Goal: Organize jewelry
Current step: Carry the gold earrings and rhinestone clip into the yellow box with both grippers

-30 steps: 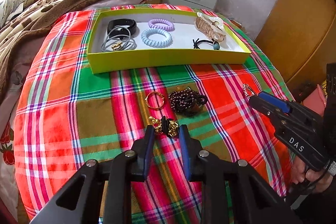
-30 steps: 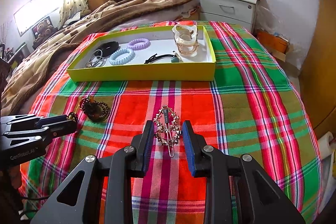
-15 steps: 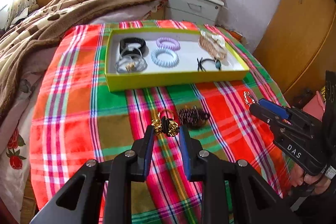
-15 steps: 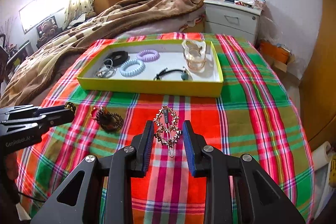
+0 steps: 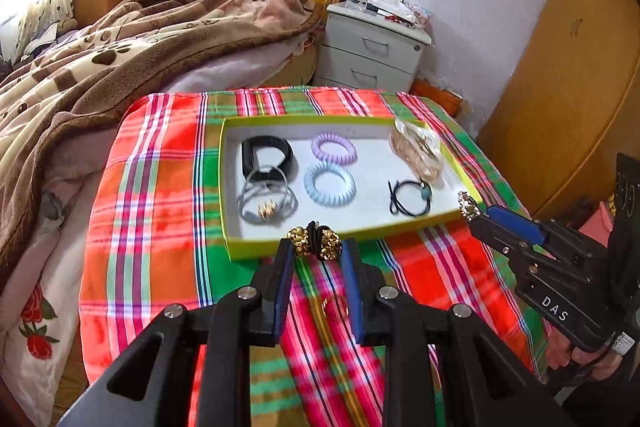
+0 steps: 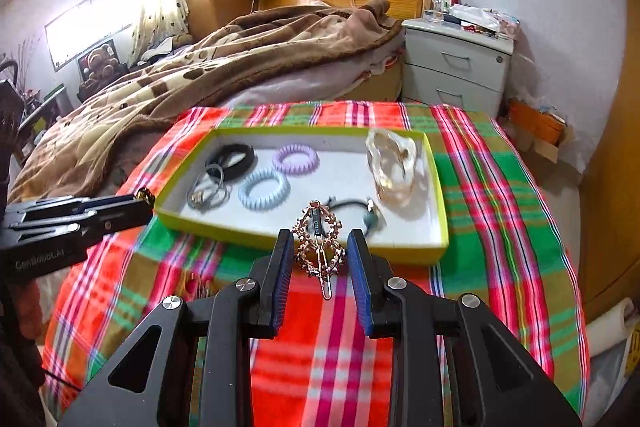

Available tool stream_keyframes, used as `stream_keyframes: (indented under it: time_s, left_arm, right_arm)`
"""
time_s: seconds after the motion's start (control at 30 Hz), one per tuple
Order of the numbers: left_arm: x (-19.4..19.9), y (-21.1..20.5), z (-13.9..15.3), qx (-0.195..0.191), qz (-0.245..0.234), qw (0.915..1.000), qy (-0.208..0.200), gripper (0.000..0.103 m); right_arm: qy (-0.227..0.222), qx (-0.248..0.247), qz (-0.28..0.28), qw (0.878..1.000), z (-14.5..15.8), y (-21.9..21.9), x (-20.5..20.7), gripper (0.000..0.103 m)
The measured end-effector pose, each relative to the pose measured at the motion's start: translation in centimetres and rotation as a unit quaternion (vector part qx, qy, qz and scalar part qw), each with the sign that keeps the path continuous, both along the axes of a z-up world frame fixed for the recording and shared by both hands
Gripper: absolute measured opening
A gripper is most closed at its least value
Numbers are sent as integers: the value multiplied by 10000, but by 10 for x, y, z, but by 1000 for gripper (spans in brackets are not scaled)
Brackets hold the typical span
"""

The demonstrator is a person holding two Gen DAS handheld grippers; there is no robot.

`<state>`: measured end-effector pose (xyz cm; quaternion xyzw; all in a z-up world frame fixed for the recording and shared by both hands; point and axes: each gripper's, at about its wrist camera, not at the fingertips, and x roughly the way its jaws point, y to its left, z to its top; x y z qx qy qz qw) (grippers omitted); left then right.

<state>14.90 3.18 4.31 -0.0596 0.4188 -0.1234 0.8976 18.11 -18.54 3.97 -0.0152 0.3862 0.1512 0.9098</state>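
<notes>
My left gripper (image 5: 316, 257) is shut on a black hair tie with gold beads (image 5: 314, 242), held in the air just before the near wall of the yellow-green tray (image 5: 248, 251). My right gripper (image 6: 320, 255) is shut on a rose-gold jewelled hair clip (image 6: 318, 227), raised over the tray's near wall (image 6: 400, 254). In the tray lie a black band (image 5: 266, 157), a purple coil tie (image 5: 334, 151), a blue coil tie (image 5: 330, 185), grey ties (image 5: 266, 205), a black tie with a teal bead (image 5: 412, 197) and a beige claw clip (image 5: 416, 153).
A gold ring (image 5: 336, 307) lies on the plaid cloth (image 5: 152, 227) under the left gripper. A dark bead bracelet (image 6: 196, 285) shows blurred on the cloth. A bed with a brown blanket (image 5: 120, 59) is at the left, a nightstand (image 5: 372, 51) behind, a wardrobe (image 5: 580, 67) at the right.
Both grippers have risen off the cloth and moved toward the tray, each carrying its piece. The ring and bead bracelet stayed on the cloth.
</notes>
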Motion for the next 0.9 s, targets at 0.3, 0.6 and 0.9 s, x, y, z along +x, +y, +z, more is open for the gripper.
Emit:
stream_keyframes:
  time_s: [0.3, 0.6, 0.9]
  left_arm:
    - [35, -6, -8, -56, -94, 9999, 95, 25]
    - [57, -19, -29, 94, -157, 9994, 304, 25]
    - [68, -24, -44, 201, -188, 9986, 460, 25]
  right_arm:
    - [107, -133, 151, 9997, -8, 20, 57, 29]
    - [391, -340, 161, 9985, -31, 32, 94, 29]
    - [559, -609, 117, 9965, -47, 40, 115, 29]
